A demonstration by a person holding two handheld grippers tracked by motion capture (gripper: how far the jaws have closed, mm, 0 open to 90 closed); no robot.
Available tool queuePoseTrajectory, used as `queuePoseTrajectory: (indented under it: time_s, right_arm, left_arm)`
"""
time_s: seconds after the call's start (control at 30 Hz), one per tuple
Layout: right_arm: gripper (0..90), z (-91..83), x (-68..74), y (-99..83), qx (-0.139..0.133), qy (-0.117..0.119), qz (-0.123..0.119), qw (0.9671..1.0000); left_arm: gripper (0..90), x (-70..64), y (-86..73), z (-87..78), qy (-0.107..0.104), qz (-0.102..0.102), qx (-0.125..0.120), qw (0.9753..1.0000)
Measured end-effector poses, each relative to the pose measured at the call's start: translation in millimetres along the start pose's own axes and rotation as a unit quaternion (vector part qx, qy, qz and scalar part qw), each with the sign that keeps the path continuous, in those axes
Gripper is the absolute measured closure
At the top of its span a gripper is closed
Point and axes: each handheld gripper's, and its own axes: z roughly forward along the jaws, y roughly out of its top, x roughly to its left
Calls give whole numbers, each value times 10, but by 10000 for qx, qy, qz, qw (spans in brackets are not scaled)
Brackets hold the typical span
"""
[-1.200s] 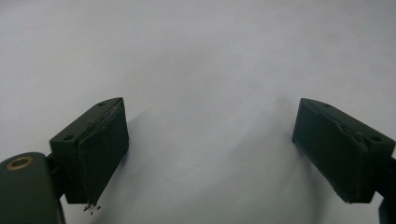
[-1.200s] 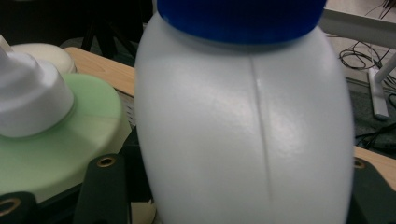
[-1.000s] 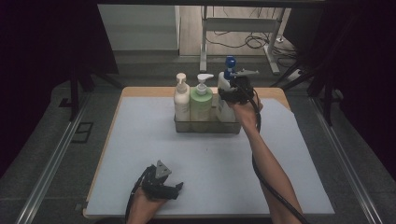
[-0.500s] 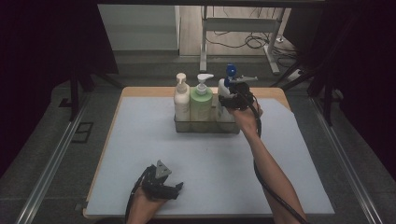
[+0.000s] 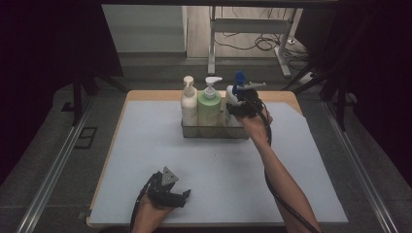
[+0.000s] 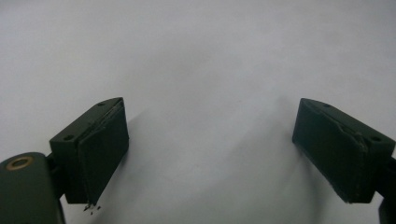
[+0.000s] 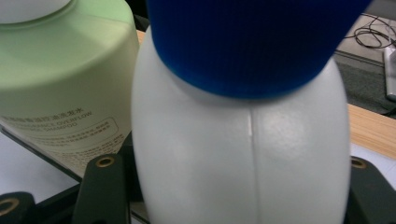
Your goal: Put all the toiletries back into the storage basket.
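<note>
A white bottle with a blue cap (image 5: 229,98) is at the right end of a clear tray (image 5: 214,132) at the back of the table. My right gripper (image 5: 234,109) is shut on its body, and in the right gripper view the bottle (image 7: 243,140) is pressed between both jaws. A green pump bottle (image 5: 210,109) and a cream pump bottle (image 5: 189,104) stand in the same tray to its left. My left gripper (image 5: 182,196) rests near the front edge, open, with only the white mat (image 6: 210,70) between its jaws.
The white mat (image 5: 145,155) covers most of the wooden table (image 5: 145,95). Metal rails run along both sides of the table, and a desk frame with cables stands beyond the far edge. The green bottle (image 7: 60,79) sits close against the held one.
The blue-capped bottle and my right gripper have come down slightly at the tray's right end. The left gripper has stayed where it was.
</note>
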Motion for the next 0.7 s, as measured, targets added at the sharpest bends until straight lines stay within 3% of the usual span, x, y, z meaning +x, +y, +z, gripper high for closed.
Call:
queuePoseTrajectory:
  time_s: [0.23, 0.7]
  right_arm:
    - [386, 19, -45, -8, -47, 14, 145, 9999]
    - [356, -33, -74, -85, -96, 92, 88, 9999]
  left_arm:
    - [105, -1, 0, 0, 0, -1, -3, 10000]
    - [105, -1, 0, 0, 1, 1, -1, 10000]
